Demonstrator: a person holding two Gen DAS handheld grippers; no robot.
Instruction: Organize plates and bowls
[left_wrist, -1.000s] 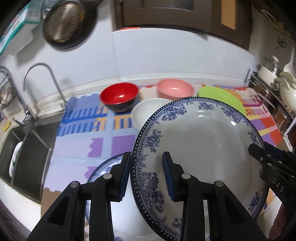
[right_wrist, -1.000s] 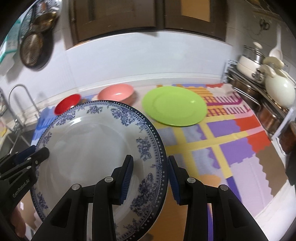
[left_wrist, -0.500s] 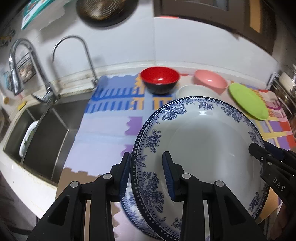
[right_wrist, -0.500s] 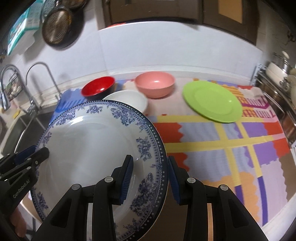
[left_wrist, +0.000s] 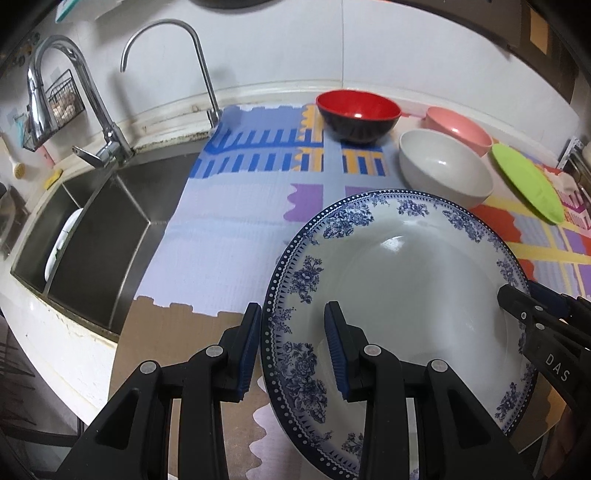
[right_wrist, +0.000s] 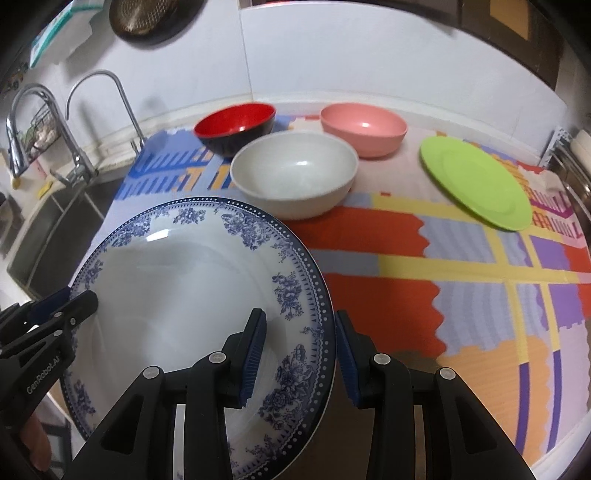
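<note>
My left claw (left_wrist: 293, 347) and right claw (right_wrist: 299, 350) both clamp blue-patterned plate (left_wrist: 399, 280) rims; white bowl (right_wrist: 295, 177) just ahead.

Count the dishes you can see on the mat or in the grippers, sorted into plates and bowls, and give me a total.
Plates: 2, the blue-and-white plate and the green plate.
Bowls: 3, the red bowl, white bowl and pink bowl.
Total: 5.
</note>
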